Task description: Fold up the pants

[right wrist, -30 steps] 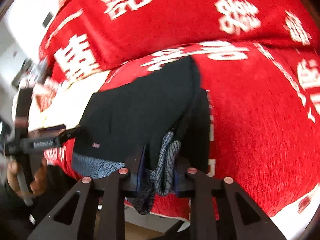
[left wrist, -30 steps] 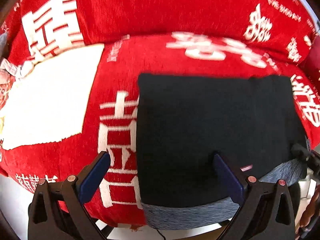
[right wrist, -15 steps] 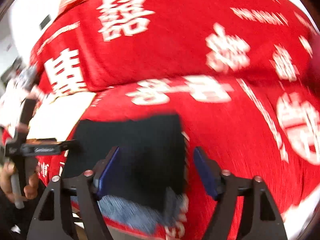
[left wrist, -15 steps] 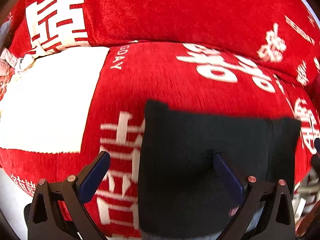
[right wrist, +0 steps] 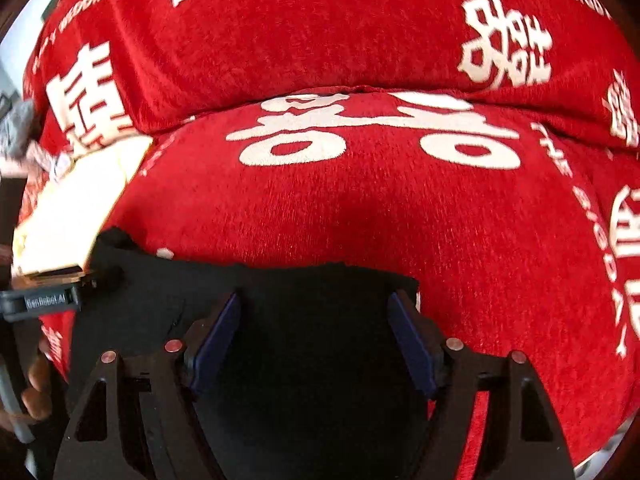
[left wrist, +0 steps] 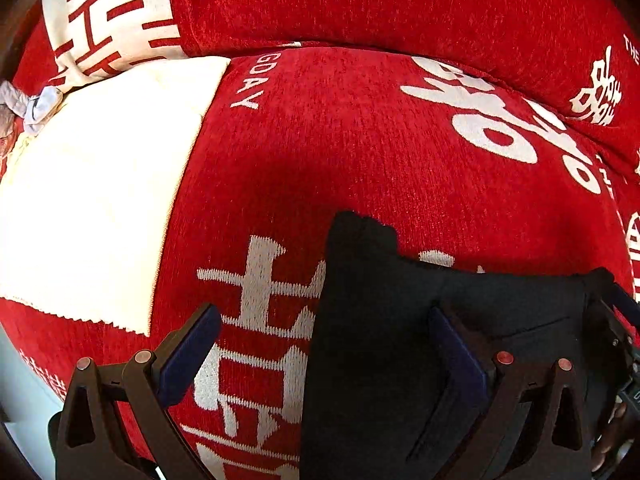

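Observation:
The black pants [left wrist: 372,344] lie folded in a flat block on the red sofa seat, at the front edge. In the left wrist view my left gripper [left wrist: 324,344] is open, its jaws straddling the pants' left edge just above the cloth. In the right wrist view the pants [right wrist: 312,292] fill the bottom, and my right gripper [right wrist: 316,324] is open and empty over their right half. The left gripper's side [right wrist: 44,300] shows at the far left of that view. The pants' near edge is hidden below both frames.
The red seat cushion [left wrist: 360,140] has white characters, with a red back cushion [right wrist: 320,20] behind it. A cream patch [left wrist: 88,200] covers the seat to the left, with a small grey cloth [left wrist: 28,104] at its far corner.
My right gripper has let go of the grey-lined pants edge and opened. Both grippers have dropped lower and nearer the seat front, so the pants now sit low in both views with no grey lining showing.

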